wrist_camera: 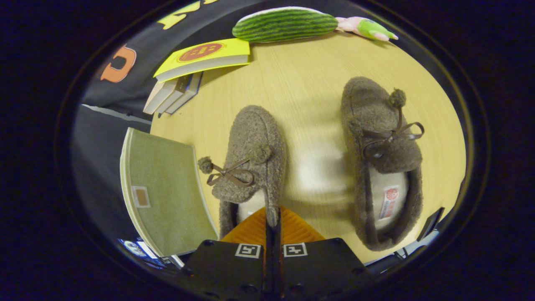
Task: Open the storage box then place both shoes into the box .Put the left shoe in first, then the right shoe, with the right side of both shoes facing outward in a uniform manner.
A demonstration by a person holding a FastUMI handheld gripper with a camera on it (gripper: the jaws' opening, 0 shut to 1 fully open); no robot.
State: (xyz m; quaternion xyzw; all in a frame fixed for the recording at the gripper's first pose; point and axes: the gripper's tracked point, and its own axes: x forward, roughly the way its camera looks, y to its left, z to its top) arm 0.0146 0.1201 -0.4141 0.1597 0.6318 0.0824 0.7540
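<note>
Two fuzzy brown slippers with pompoms and ribbon bows lie on the wooden table (301,83), toes pointing away. My gripper (272,219) is shut on the left slipper (253,159). Its orange fingers (250,230) pinch the right side wall of the slipper's opening, near the heel. The right slipper (382,163) lies apart, to the right of my fingers, with a label showing on its pale insole. The green fabric storage box (163,192) stands just left of the held slipper, its flat lid side facing me; whether it is open I cannot tell.
Beyond the slippers, a yellow book (205,56) rests on a stack of books (173,94) at the far left of the table. A striped green plush (284,24) and a pink-and-green toy (368,28) lie along the far edge. A dark object (430,223) sits right of the right slipper's heel.
</note>
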